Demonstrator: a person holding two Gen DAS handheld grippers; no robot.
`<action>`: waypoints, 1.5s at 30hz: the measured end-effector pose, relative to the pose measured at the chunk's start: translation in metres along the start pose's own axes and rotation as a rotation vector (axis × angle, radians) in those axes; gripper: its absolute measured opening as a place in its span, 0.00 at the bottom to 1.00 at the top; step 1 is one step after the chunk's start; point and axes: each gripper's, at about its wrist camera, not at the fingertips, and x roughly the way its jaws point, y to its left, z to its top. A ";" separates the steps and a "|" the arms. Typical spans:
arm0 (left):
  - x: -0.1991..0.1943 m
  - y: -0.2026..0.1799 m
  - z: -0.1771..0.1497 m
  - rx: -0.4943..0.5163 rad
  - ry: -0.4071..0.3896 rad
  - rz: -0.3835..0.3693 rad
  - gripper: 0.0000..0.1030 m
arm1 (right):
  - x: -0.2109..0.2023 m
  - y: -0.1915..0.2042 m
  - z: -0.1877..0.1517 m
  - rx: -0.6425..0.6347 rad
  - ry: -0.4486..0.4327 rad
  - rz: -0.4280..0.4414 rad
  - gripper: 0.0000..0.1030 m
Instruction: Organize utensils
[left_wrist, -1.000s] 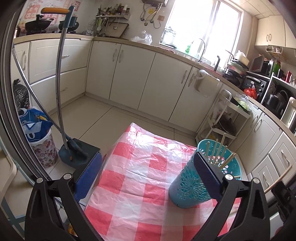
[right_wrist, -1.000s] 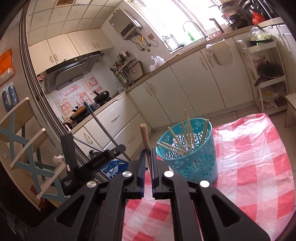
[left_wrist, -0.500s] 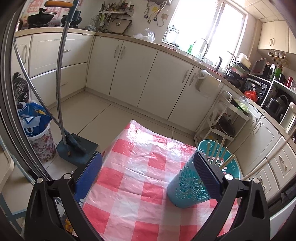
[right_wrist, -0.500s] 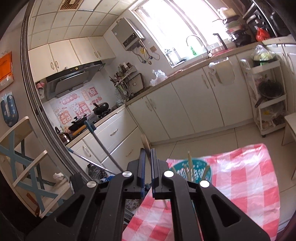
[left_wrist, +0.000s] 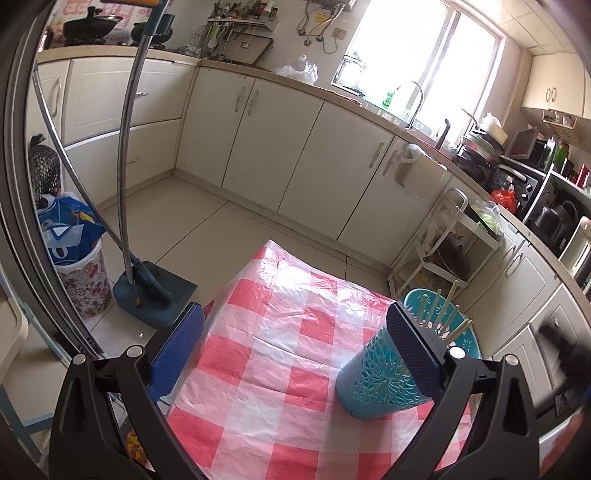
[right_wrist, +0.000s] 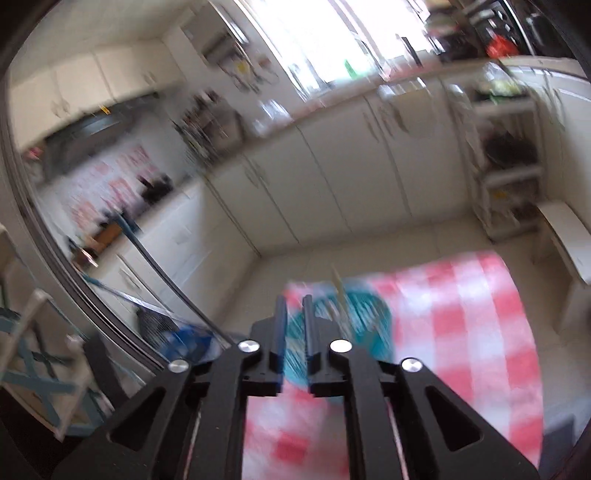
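The left gripper (left_wrist: 295, 343) stands wide open over a table covered with a red-and-white checked cloth (left_wrist: 273, 354), its two blue pads far apart and nothing between them. Its right pad sits just in front of a teal openwork holder (left_wrist: 373, 384) that stands upright near the right edge of the cloth, and whether the pad touches the holder cannot be told. Several wooden chopsticks (left_wrist: 439, 314) lean out of the holder's mouth at different angles. The right gripper (right_wrist: 293, 321) has just been opening: its jaws are parted by a narrow gap with nothing gripped between the pads, and through the gap the teal holder shows, blurred by motion. In that blurred right wrist view one pale chopstick (right_wrist: 340, 291) stands up from the holder just to the right of the fingers, clear of them. On the floor to the left of the table are a dark blue dustpan (left_wrist: 155, 295) with a long bent metal handle and a flowered bin (left_wrist: 85, 280) holding a blue bag. Cream cupboards (left_wrist: 258, 147) line the far walls under a bright window.
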 end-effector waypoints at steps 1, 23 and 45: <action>0.000 0.001 0.000 -0.008 0.002 0.000 0.92 | 0.005 -0.003 -0.014 0.008 0.039 -0.042 0.39; 0.000 0.008 0.002 -0.024 0.022 -0.013 0.92 | 0.086 -0.051 -0.152 -0.037 0.377 -0.441 0.06; 0.005 0.008 -0.001 -0.047 0.039 -0.015 0.92 | 0.000 0.038 0.032 -0.052 -0.451 -0.121 0.06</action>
